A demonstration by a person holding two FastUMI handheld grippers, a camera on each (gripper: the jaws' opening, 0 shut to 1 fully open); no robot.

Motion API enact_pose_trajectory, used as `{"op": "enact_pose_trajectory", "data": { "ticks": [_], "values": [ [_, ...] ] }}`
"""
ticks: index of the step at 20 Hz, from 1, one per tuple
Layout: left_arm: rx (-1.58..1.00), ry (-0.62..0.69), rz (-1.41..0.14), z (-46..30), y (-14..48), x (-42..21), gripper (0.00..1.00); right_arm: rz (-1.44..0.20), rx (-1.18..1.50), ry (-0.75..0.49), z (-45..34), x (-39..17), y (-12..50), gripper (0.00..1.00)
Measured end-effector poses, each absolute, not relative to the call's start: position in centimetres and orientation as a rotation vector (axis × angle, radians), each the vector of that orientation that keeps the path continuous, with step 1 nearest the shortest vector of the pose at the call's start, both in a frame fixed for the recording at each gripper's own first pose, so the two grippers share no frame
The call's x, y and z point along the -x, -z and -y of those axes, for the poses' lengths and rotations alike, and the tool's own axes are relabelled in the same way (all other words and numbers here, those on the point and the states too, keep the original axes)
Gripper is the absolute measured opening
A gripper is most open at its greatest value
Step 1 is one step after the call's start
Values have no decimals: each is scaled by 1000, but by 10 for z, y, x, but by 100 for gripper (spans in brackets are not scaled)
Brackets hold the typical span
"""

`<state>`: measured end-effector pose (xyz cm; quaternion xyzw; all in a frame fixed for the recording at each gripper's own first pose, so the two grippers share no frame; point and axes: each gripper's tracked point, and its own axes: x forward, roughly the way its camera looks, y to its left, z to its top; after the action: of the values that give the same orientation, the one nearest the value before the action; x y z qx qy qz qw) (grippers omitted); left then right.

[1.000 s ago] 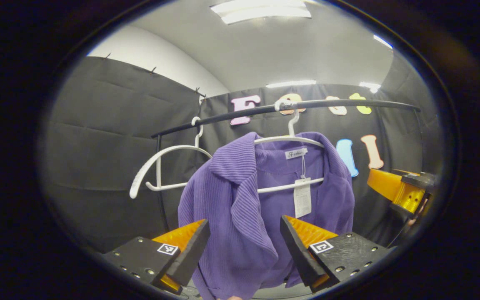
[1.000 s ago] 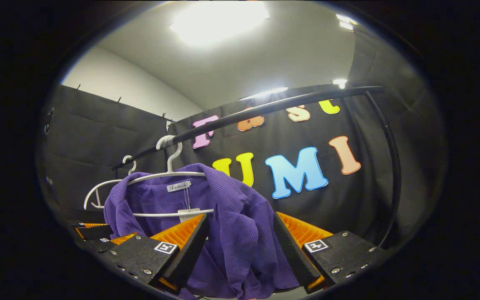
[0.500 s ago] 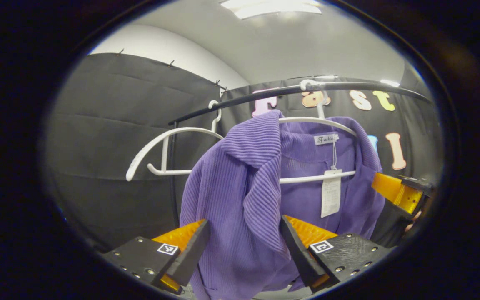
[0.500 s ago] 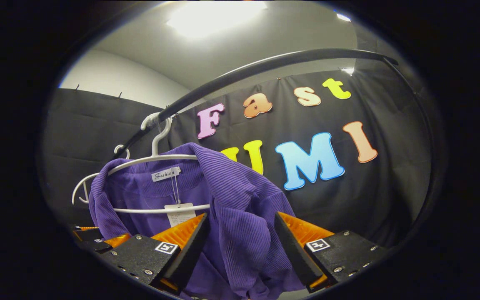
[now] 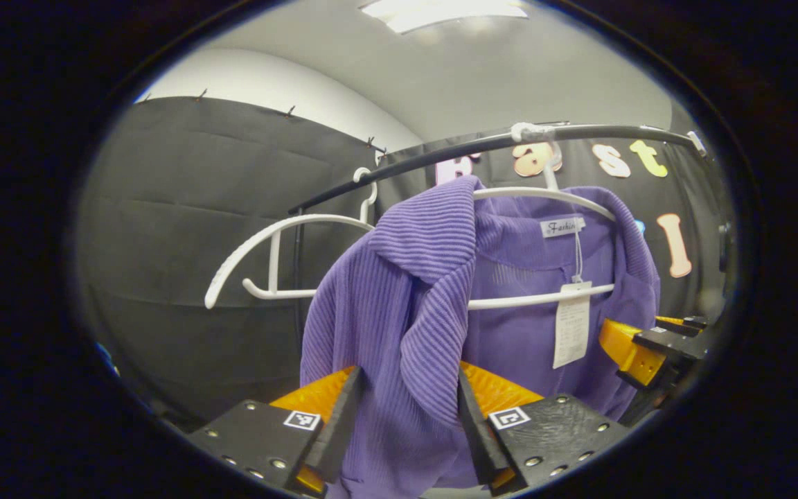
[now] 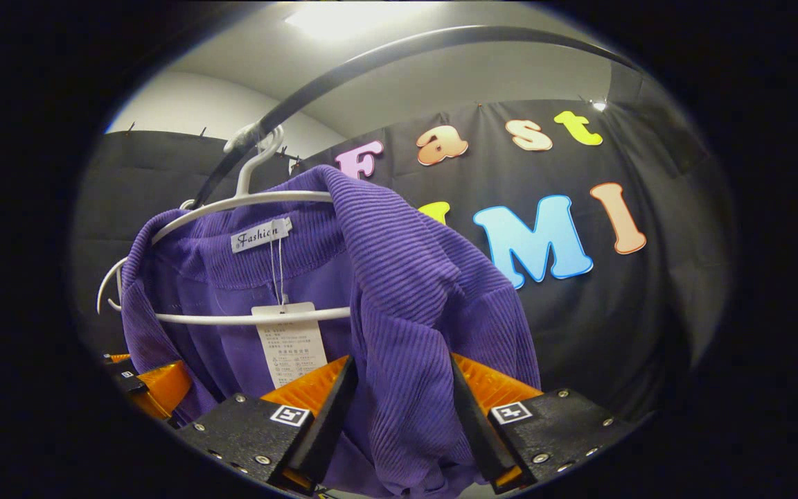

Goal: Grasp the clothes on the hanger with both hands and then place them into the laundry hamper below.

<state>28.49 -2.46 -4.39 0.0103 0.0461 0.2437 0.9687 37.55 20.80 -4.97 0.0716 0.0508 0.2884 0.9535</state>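
1 bare white hanger [image 5: 267, 253] hangs (hooked) on the black rail [image 5: 440, 152].

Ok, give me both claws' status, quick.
Left claw: closed on the purple shirt, one front edge between its fingers.
Right claw: closed on the shirt's other front edge.

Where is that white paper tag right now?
In the right gripper view the paper tag dangles inside the purple garment's collar, across the white hanger's lower bar, just above the right gripper.
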Motion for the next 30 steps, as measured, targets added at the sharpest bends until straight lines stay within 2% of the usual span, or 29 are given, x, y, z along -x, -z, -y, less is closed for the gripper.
{"op": "enact_pose_trajectory", "data": {
  "ticks": [1,2,3,4,5,8,10,14,15,17,18,23,24,30],
  "values": [
    [-19,-488,-94,26,45,-285,71,-110,-148,-589,-208,-376,52,66],
    [-22,-476,-90,26,43,-286,71,-108,-153,-595,-208,-376,51,57],
    [-26,-487,-90,20,44,-284,62,-97,-155,-590,-205,-378,50,32],
    [-17,-464,-103,22,46,-284,53,-81,-154,-591,-202,-378,47,23],
    [-7,-433,-110,25,48,-287,53,-62,-154,-606,-203,-375,44,10],
    [-19,-472,-122,13,47,-281,23,-10,-143,-619,-194,-369,33,5],
    [-14,-447,-126,18,47,-283,4,36,-116,-626,-188,-365,24,4],
    [-15,-422,-107,19,32,-268,4,151,-28,-594,-168,-356,2,1],
    [-15,-423,-102,19,27,-263,0,168,-20,-583,-164,-357,-3,1],
    [-24,-435,-90,16,17,-253,0,195,-16,-560,-153,-358,-14,1],
    [-37,-439,-81,15,11,-248,4,210,-20,-549,-149,-359,-19,1],
    [-106,-450,-6,8,-35,-226,4,272,-35,-478,-127,-365,-46,1],
    [-100,-450,-2,5,-39,-223,8,285,-29,-465,-123,-368,-51,1],
    [-81,-478,32,-21,-56,-224,8,341,-9,-408,-105,-382,-75,1]
  ]
}}
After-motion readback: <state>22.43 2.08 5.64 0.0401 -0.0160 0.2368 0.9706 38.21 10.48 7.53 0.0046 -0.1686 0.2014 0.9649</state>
